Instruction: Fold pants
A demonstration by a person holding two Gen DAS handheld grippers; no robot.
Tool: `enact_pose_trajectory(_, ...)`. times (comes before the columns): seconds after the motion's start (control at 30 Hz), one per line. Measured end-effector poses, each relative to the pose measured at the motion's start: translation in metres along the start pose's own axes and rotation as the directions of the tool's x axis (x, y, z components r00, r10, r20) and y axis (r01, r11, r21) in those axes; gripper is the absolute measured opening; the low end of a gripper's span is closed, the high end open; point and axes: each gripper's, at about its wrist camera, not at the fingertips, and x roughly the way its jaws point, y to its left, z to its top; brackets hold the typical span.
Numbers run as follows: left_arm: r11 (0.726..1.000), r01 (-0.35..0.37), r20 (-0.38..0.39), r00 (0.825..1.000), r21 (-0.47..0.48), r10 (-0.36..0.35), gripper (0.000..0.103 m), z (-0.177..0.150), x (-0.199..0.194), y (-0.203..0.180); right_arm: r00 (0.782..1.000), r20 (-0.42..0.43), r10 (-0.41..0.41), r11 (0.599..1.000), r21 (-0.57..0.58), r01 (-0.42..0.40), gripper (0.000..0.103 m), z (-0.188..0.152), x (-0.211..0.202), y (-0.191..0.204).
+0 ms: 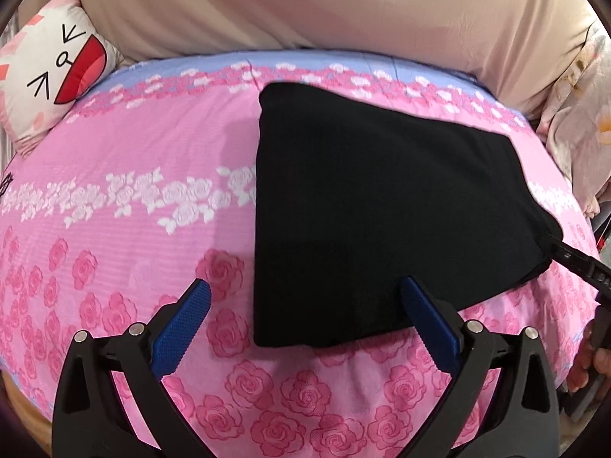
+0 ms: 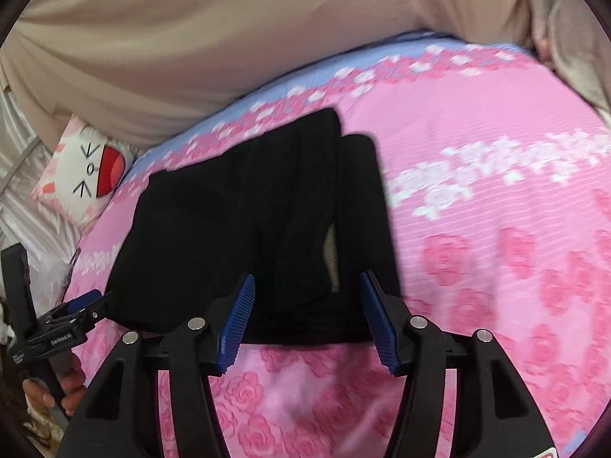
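On the pink rose-print bed sheet (image 1: 114, 236) lie the black pants (image 1: 362, 206), already folded into a flat, several-layered wedge near the middle of the bed. I judge them soft, light and limp: thin knit that will sag and slide apart unless I pinch every layer at once. The best holds look like the near corners and the thick folded edge, not the flat middle. My left gripper (image 1: 305, 305) hovers with its jaws wide apart, straddling the near left corner without gripping it. My right gripper (image 2: 307, 301) has its jaws partly apart over the near edge; the cloth sits between them, but I see no pinch. A cartoon-face pillow (image 1: 57, 72) and a beige blanket (image 1: 305, 4) rest at the far side.
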Motion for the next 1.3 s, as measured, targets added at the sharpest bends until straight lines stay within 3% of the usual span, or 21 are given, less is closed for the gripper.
enact_pose_trajectory(0.07, 1.000, -0.002, -0.003, 1.000, 0.002, 0.002, 0.098, 0.000, 0.001, -0.002, 1.000, 0.015, 0.021, 1.000, 0.000, -0.021, 0.027, 0.001, -0.008, 0.001)
enact_pose_trajectory(0.1, 1.000, -0.004, -0.002, 1.000, 0.005, 0.004, 0.098, 0.000, 0.000, -0.002, 0.998, 0.041, 0.044, 0.999, 0.001, -0.044, 0.017, 0.002, -0.022, 0.002)
enact_pose_trajectory(0.13, 1.000, -0.004, 0.002, 1.000, 0.009, 0.004, 0.098, 0.000, -0.002, -0.003, 0.996, 0.055, 0.065, 0.998, -0.001, -0.065, 0.015, 0.002, -0.034, 0.003)
enact_pose_trajectory(0.2, 1.000, -0.005, 0.000, 1.000, 0.014, 0.005, 0.098, -0.001, -0.001, -0.003, 0.998, 0.054, 0.036, 0.999, -0.037, -0.034, 0.015, -0.001, -0.045, 0.005)
enact_pose_trajectory(0.27, 1.000, -0.005, -0.024, 1.000, 0.022, 0.005, 0.098, -0.003, 0.007, -0.005, 0.999, -0.028, -0.032, 0.997, -0.067, 0.030, 0.026, -0.010, -0.020, -0.003)
enact_pose_trajectory(0.3, 1.000, -0.007, -0.040, 0.999, 0.023, 0.008, 0.098, -0.004, 0.013, -0.007, 0.999, -0.049, -0.008, 0.999, -0.039, 0.006, 0.030, -0.015, -0.009, -0.012)
enact_pose_trajectory(0.37, 1.000, -0.005, -0.052, 0.999, 0.016, 0.006, 0.098, -0.004, 0.014, -0.007, 0.999, -0.011, 0.047, 0.998, 0.052, -0.046, 0.030, -0.013, -0.022, -0.020)
enact_pose_trajectory(0.4, 1.000, 0.004, -0.038, 0.999, 0.016, -0.003, 0.098, -0.003, 0.008, -0.007, 0.999, 0.030, 0.037, 0.998, 0.059, -0.039, 0.031, -0.009, -0.035, -0.018)
enact_pose_trajectory(0.43, 1.000, 0.001, -0.020, 1.000, 0.018, -0.001, 0.098, -0.001, 0.002, -0.007, 0.995, 0.103, 0.003, 1.000, 0.027, -0.006, 0.032, 0.000, -0.053, -0.009)
enact_pose_trajectory(0.47, 1.000, -0.003, 0.002, 1.000, 0.019, 0.003, 0.098, 0.000, -0.004, -0.006, 0.992, 0.124, -0.010, 1.000, -0.001, 0.010, 0.033, 0.006, -0.060, -0.003)
enact_pose_trajectory(0.53, 1.000, -0.010, 0.049, 0.999, 0.018, 0.009, 0.098, 0.006, -0.015, -0.006, 0.990, 0.141, 0.024, 0.996, -0.083, -0.012, 0.023, 0.027, -0.065, 0.017)
enact_pose_trajectory(0.6, 1.000, -0.001, 0.062, 0.998, 0.022, -0.001, 0.098, 0.011, -0.016, -0.009, 0.991, 0.118, 0.062, 0.988, -0.149, -0.044, 0.023, 0.049, -0.048, 0.037)
enact_pose_trajectory(0.73, 0.999, -0.017, 0.037, 0.999, 0.044, 0.015, 0.098, 0.017, -0.002, -0.023, 0.999, 0.016, -0.036, 0.972, -0.230, 0.039, 0.020, 0.085, 0.030, 0.042)
enact_pose_trajectory(0.8, 0.998, -0.037, 0.021, 0.999, 0.056, 0.036, 0.098, 0.016, 0.007, -0.026, 0.993, -0.031, -0.112, 0.975, -0.199, 0.103, 0.015, 0.096, 0.071, 0.012)
enact_pose_trajectory(0.83, 0.997, -0.040, 0.019, 0.999, 0.067, 0.039, 0.098, 0.015, 0.013, -0.027, 0.999, -0.024, -0.036, 0.992, -0.126, 0.032, 0.015, 0.101, 0.073, -0.006)
enact_pose_trajectory(0.9, 0.997, -0.045, -0.001, 0.999, 0.065, 0.045, 0.098, 0.015, 0.021, -0.025, 0.999, -0.041, -0.010, 0.999, -0.046, 0.008, 0.013, 0.108, 0.064, -0.016)
enact_pose_trajectory(0.97, 0.999, -0.024, -0.012, 1.000, 0.039, 0.025, 0.098, 0.017, 0.022, -0.020, 0.996, 0.019, -0.083, 0.994, -0.071, 0.084, 0.016, 0.105, 0.040, -0.006)
enact_pose_trajectory(1.03, 1.000, -0.006, 0.006, 1.000, 0.024, 0.006, 0.098, 0.021, 0.013, -0.014, 0.994, 0.080, -0.078, 0.994, -0.067, 0.083, 0.021, 0.091, 0.005, -0.004)
enact_pose_trajectory(1.2, 1.000, -0.001, 0.054, 0.999, -0.021, 0.002, 0.098, 0.034, -0.002, 0.002, 0.975, 0.107, -0.194, 0.979, -0.041, 0.200, 0.022, 0.050, -0.032, -0.017)
enact_pose_trajectory(1.3, 0.998, -0.055, 0.073, 0.996, -0.021, 0.057, 0.098, 0.041, -0.003, 0.005, 0.975, 0.104, -0.194, 0.979, -0.038, 0.199, 0.022, 0.028, -0.042, -0.011)
